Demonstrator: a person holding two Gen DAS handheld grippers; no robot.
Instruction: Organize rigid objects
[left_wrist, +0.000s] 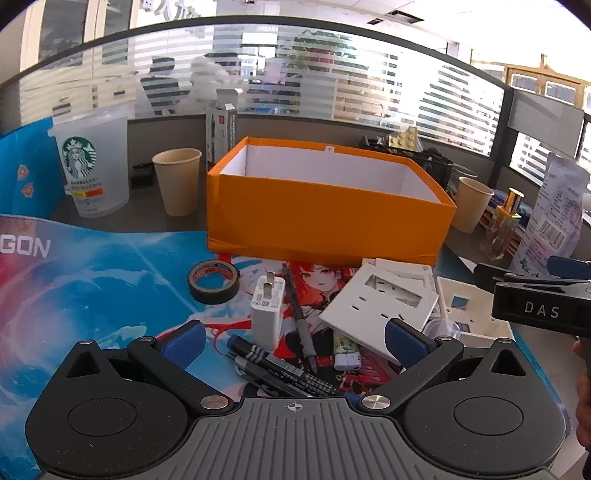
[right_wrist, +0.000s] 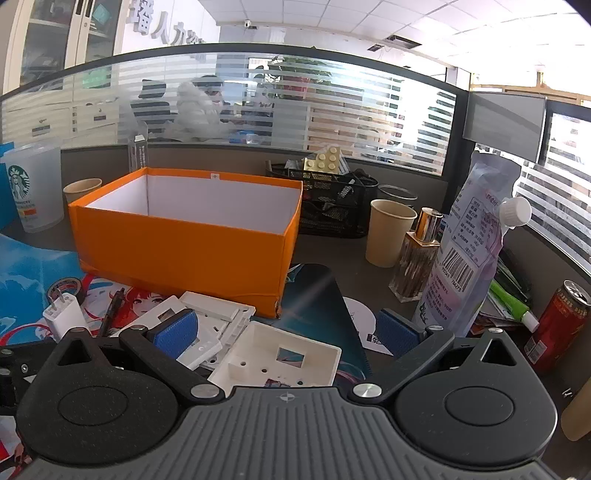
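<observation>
The orange box (left_wrist: 328, 206) stands open at the far side of the tabletop (right_wrist: 332, 258), likely the bin for the clutter lying near it: white plates (left_wrist: 380, 299), charger (left_wrist: 266, 310), tape roll (left_wrist: 214, 281), pens (left_wrist: 280, 373). Both the left hand-held gripper (left_wrist: 295, 341) and the right hand-held gripper (right_wrist: 286, 332) hover spread, holding nothing. The box floor is hidden.

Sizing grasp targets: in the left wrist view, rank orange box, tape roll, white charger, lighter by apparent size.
1. orange box
2. tape roll and white charger: look alike, and the charger is nearer the camera, so unranked
3. lighter
</observation>
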